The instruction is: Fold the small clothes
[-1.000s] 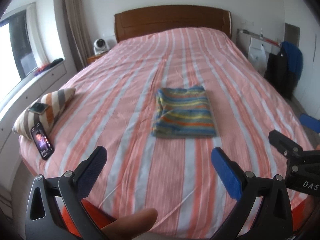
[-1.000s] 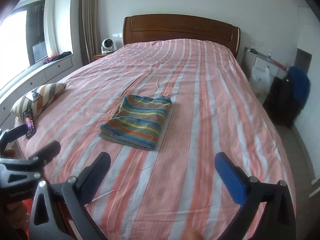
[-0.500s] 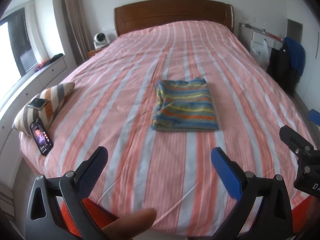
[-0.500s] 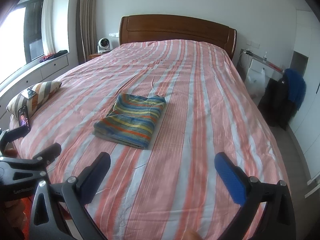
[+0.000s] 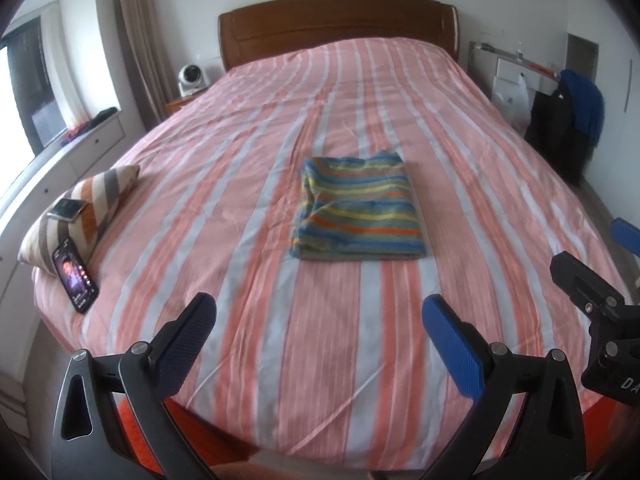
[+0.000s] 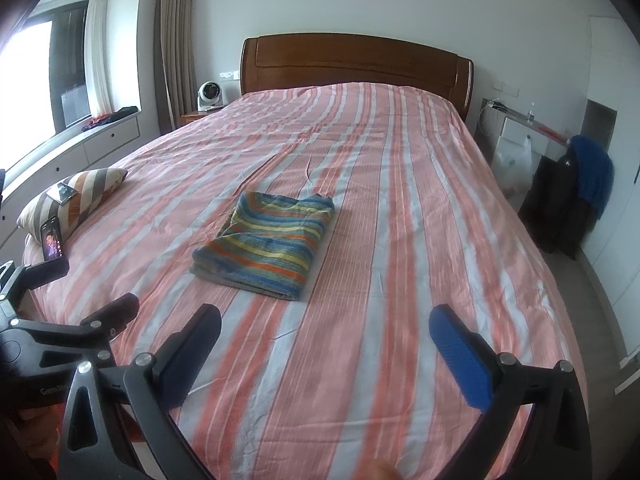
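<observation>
A folded striped garment (image 5: 358,210) lies flat on the bed (image 5: 248,184), roughly at the middle of the pink, orange and pale grey striped cover. It is a neat rectangle banded in blue, green, yellow and orange, its near edge showing the stacked layers of the fold. In the right wrist view the same garment (image 6: 266,242) sits left of centre, with its corners turned slightly against the stripes of the cover.

The left hand-held gripper (image 5: 318,342) hovers over the near end of the bed with its two blue-padded fingers (image 5: 452,350) spread wide apart and nothing between them. The right hand-held gripper (image 6: 326,352) is held the same way, fingers wide apart and empty, above the near edge of the bed. Both are well short of the garment and touch neither it nor the cover. Each hand-held gripper shows at the edge of the other's view: the right one at the right border of the left wrist view, the left one at the left border of the right wrist view.

On the near left corner of the bed rests a small cushion (image 5: 86,206) with diagonal brown, white and grey bands. One phone (image 5: 67,209) lies on top of it, and a second phone (image 5: 75,276) with a lit screen leans against its near side. At the far end stands a wooden headboard (image 5: 338,26). A small white fan (image 5: 191,78) stands on the nightstand to the far left, and a blue garment (image 5: 586,106) hangs over dark things at the far right.
</observation>
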Action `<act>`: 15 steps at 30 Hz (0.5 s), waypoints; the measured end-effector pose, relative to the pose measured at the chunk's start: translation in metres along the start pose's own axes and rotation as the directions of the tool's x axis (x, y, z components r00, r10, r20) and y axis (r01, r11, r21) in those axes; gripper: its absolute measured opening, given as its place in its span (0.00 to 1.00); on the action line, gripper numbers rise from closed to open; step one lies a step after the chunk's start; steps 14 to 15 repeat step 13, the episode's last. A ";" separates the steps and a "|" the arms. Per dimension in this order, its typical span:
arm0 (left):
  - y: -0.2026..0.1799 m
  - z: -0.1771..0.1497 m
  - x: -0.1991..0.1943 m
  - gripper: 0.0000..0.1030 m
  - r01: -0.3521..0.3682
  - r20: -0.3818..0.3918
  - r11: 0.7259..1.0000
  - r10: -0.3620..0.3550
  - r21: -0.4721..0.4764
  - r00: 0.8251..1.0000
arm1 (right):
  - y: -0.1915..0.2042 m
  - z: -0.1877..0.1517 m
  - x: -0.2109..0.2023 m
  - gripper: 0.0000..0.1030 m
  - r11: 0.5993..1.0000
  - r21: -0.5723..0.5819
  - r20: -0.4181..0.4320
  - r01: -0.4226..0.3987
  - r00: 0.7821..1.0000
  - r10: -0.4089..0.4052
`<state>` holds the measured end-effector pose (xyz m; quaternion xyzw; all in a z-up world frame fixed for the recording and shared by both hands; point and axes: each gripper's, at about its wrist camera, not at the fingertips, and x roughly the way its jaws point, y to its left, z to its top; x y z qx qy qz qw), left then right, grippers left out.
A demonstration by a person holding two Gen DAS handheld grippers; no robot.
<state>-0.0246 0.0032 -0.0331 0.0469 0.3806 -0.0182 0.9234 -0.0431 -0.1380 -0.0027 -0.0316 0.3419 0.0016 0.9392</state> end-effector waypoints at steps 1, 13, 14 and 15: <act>0.000 0.000 0.000 1.00 0.002 -0.001 1.000 -0.002 -0.001 1.000 | 0.001 0.000 0.000 1.00 1.000 -0.001 -0.001 0.002 1.000 -0.002; 0.000 0.001 -0.009 1.00 0.023 0.048 1.000 -0.023 -0.009 0.999 | 0.000 -0.001 0.000 1.00 1.000 0.009 -0.010 0.000 1.000 0.000; 0.000 0.001 -0.009 1.00 0.023 0.048 1.000 -0.023 -0.009 0.999 | 0.000 -0.001 0.000 1.00 1.000 0.009 -0.010 0.000 1.000 0.000; 0.000 0.001 -0.009 1.00 0.023 0.048 1.000 -0.023 -0.009 0.999 | 0.000 -0.001 0.000 1.00 1.000 0.009 -0.010 0.000 1.000 0.000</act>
